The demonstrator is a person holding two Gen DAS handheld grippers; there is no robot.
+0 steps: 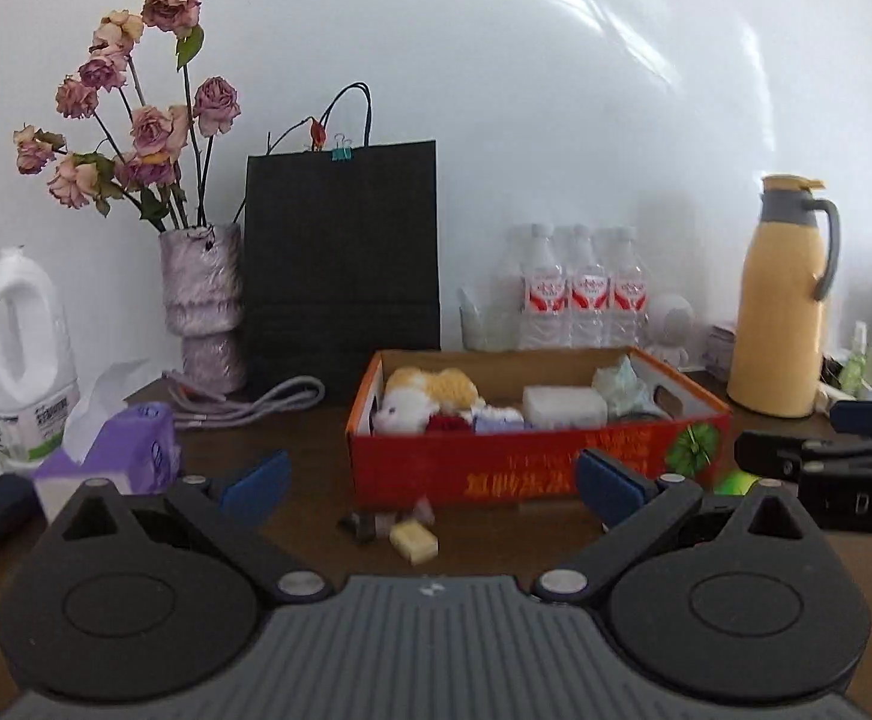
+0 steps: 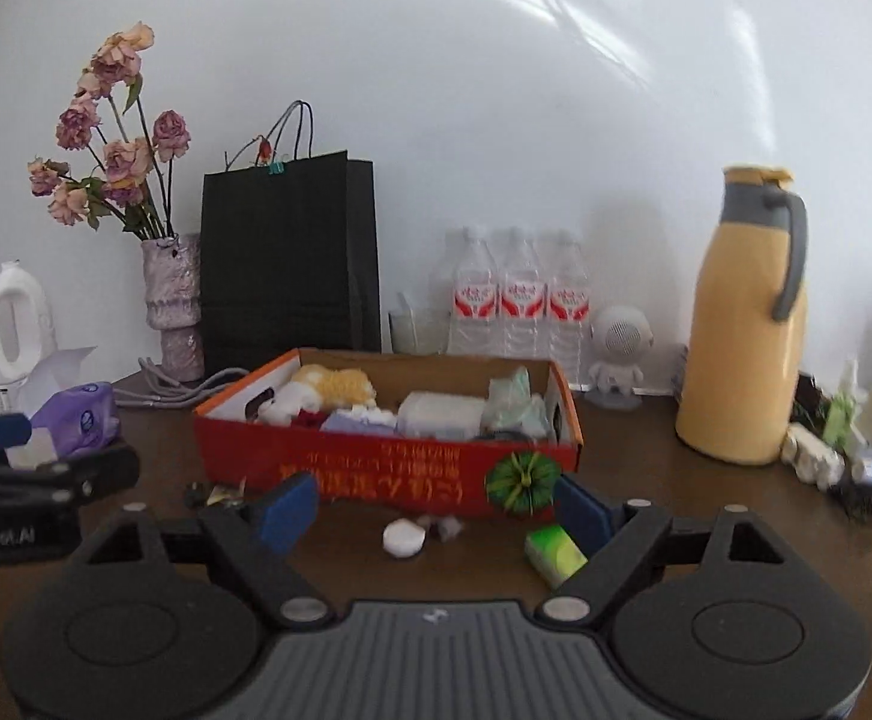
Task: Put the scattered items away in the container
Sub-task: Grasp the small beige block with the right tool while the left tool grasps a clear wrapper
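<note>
A red cardboard box [image 1: 532, 474] stands on the dark wooden table and holds a plush toy [image 1: 423, 399], a white block [image 1: 565, 405] and a pale green packet. Small items lie in front of it: a yellow block [image 1: 414, 540] and a dark piece [image 1: 363, 525]. The right wrist view shows the box [image 2: 375, 468], a white disc [image 2: 404, 537], small wrapped pieces [image 2: 445, 527] and a green packet [image 2: 556, 552]. My left gripper [image 1: 432, 489] is open and empty, short of the yellow block. My right gripper [image 2: 436, 510] is open and empty, with the disc just ahead of it.
Behind the box stand a black paper bag [image 1: 342, 258], a vase of dried roses [image 1: 201, 306], water bottles [image 1: 580, 288] and a yellow thermos jug [image 1: 781, 300]. A purple tissue pack [image 1: 129, 450] and a white detergent bottle [image 1: 21, 348] sit at the left. Clutter [image 2: 844, 438] lies at the far right.
</note>
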